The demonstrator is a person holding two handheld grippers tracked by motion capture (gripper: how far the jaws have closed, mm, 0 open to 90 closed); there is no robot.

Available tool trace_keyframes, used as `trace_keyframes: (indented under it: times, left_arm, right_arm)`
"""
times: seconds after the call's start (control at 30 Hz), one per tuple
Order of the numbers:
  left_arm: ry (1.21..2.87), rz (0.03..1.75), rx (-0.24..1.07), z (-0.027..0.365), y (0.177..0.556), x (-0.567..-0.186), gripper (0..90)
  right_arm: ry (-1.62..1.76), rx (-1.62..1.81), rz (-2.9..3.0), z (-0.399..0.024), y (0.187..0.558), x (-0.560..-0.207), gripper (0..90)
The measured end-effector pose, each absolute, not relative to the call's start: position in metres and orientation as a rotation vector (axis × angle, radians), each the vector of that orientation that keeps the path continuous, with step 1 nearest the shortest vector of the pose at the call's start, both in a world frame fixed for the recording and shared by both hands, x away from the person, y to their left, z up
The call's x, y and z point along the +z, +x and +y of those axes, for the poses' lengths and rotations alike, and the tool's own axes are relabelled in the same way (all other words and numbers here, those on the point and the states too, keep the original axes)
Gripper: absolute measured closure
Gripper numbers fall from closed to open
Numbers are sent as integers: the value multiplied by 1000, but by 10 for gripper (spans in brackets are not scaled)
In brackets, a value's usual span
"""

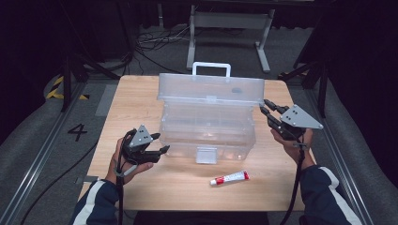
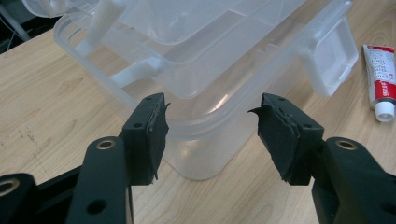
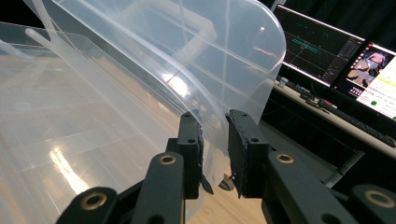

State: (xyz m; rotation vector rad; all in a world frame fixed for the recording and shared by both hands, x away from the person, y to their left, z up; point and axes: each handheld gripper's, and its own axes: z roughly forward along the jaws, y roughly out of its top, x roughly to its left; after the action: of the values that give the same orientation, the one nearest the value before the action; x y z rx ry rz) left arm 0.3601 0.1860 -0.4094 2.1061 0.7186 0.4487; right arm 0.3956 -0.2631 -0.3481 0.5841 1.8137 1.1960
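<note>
Two grippers worked at a clear plastic box that sat in the middle of the high view, on a wooden table. At the lower left of that view a hand held the left gripper just beside the box's left front corner. In the left gripper view its jaws stood spread apart with nothing between them, and the corner of the box showed in the gap a little past the tips. The box's white latch hung at the middle of its front side. Below it and to the right, a small white and red tube lay flat on the table, apart from the box. The lid stood raised at the back of the box. At the right of the high view the right gripper reached the lid's right end. In the right gripper view its jaws sat close together on each side of the lid's thin edge, but I could not tell if they pressed on it.
</note>
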Motion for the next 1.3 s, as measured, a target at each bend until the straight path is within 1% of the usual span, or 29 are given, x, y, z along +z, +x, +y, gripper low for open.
trace_keyframes:
  times: [0.37, 0.7, 0.9, 1.17, 1.3]
  left_arm:
    - [2091, 666, 434, 179, 357, -404, 447]
    - [2142, 612, 401, 161, 363, -408, 462]
    - [2168, 595, 382, 154, 368, -412, 454]
    - [2206, 588, 381, 150, 374, -415, 488]
    - [2215, 590, 384, 150, 378, -416, 531]
  right_arm:
    - [620, 1176, 1791, -259, 404, -339, 773]
    - [650, 1151, 1751, -254, 413, -333, 793]
    - [664, 1135, 1730, -251, 419, -329, 803]
    - [688, 1109, 1705, -246, 429, -324, 821]
    - [699, 1104, 1705, -247, 437, -321, 827]
